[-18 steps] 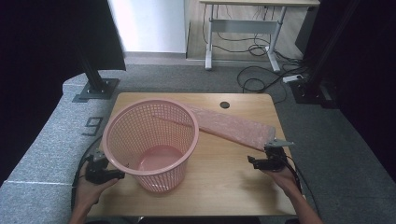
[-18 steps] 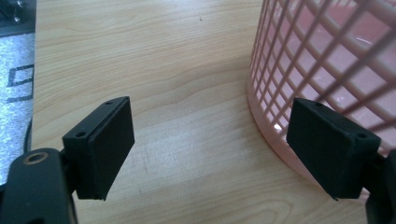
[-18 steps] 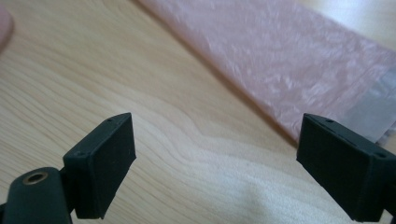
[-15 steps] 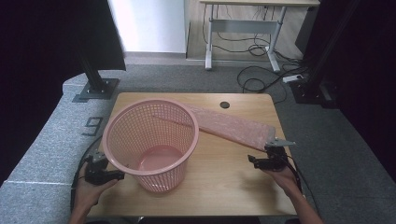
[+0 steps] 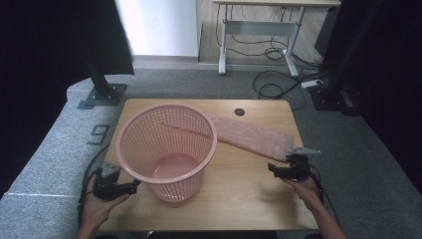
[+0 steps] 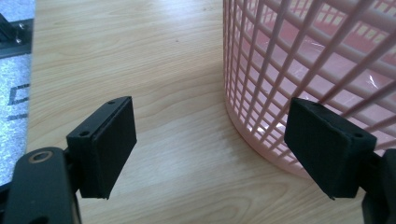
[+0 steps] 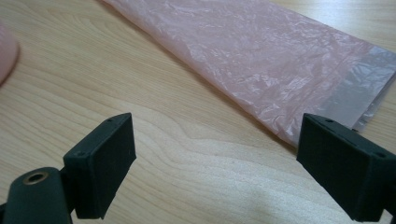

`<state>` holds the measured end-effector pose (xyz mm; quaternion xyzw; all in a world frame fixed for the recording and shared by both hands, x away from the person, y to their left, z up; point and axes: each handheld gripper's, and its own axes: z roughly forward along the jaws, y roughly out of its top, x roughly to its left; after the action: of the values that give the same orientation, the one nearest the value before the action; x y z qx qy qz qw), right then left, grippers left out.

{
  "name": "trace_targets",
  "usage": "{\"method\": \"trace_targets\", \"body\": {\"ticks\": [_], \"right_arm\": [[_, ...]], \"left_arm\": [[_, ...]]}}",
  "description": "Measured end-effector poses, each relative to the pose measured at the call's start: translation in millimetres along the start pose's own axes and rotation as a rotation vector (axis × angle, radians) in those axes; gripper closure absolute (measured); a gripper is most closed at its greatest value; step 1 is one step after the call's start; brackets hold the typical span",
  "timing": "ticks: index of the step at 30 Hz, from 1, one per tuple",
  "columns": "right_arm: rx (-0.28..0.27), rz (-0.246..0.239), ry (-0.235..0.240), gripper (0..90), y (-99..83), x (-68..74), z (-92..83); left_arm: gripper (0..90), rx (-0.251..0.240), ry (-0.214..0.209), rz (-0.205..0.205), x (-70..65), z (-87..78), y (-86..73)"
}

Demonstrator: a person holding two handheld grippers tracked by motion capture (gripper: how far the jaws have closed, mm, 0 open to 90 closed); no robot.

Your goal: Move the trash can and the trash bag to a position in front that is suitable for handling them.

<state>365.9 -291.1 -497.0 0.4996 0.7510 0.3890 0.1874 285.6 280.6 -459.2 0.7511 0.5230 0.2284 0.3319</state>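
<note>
Resting low at the near edge of the light wooden table (image 5: 249, 199), the 2 hand-held grippers sit on either side of the work. The left gripper (image 5: 130, 187) is held by the person's left hand (image 5: 97, 209) at the near left corner; its jaws stand wide apart with nothing between them, and in the left gripper view (image 6: 210, 149) one black pad (image 6: 329, 147) sits just beside the lower wall of the round pink plastic lattice basket (image 5: 166, 144), though contact cannot be told. The right gripper (image 5: 272, 170), carried by the right hand (image 5: 303, 191) at the near right, is likewise spread wide and grasping nothing; in the right gripper view (image 7: 215, 163) only bare wood lies between its pads.

The basket stands upright on the left half of the table, near its middle in depth. A flat, crinkled pink plastic bag (image 5: 251, 137) lies on the table to its right, stretching from behind the basket's rim out toward the right edge, its near end just beside the right gripper. In the right gripper view the bag (image 7: 261, 60) ends in a paler, greyish strip close to one pad.

Farther back, a small dark round hole (image 5: 240, 111) sits near the table's far edge, and beyond it lie grey carpet (image 5: 199, 84) and a white-legged desk (image 5: 259, 35) with loose cables.
</note>
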Motion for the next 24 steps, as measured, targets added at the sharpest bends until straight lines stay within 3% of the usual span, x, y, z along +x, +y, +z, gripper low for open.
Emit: {"method": "trace_targets", "body": {"ticks": [14,20,24], "right_arm": [[0.007,0.008,0.007,11.5,-1.8,-0.2,-2.1],[0.008,0.005,0.013,11.6,-2.3,-0.9,-1.9],[0.005,0.005,0.019,11.7,-2.8,-1.9,-3.3]], "left_arm": [[16.9,0.021,-0.05,0.064,-44.3,44.2,46.8],[17.0,0.024,-0.064,0.071,-50.4,55.1,56.4],[17.1,0.021,-0.066,0.063,-44.5,51.0,51.3]]}}
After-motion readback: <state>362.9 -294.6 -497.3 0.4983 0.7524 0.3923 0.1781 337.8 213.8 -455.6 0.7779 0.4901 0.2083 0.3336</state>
